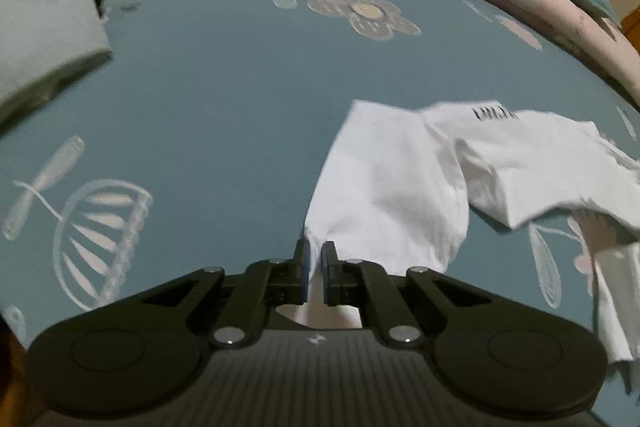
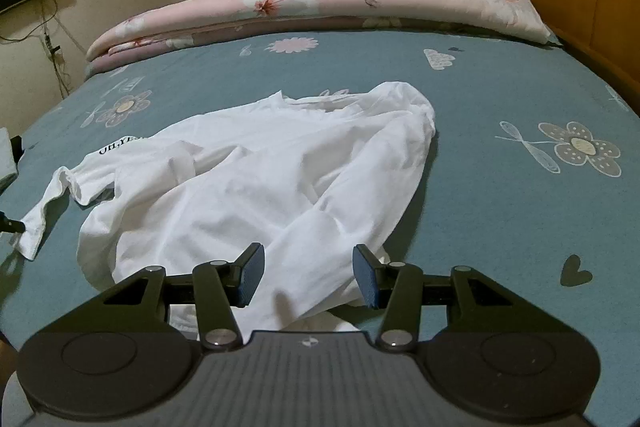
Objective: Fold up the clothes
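One hand-held gripper, the left [image 1: 316, 267], is pinched on the white shirt [image 2: 256, 179] corner to spread it across the bed [image 2: 480, 211], while the right [image 2: 308, 277] hangs with fingers apart over the hem, probably about to grab.

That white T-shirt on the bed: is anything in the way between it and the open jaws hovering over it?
Nothing visible blocks it. The right gripper has its jaws spread directly over the near edge of the white T-shirt, with only fabric beneath. The left gripper already pinches one sleeve.

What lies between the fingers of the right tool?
White shirt cloth lies in the open gap of the right tool; its fingers are not closed on it, per the right wrist view.
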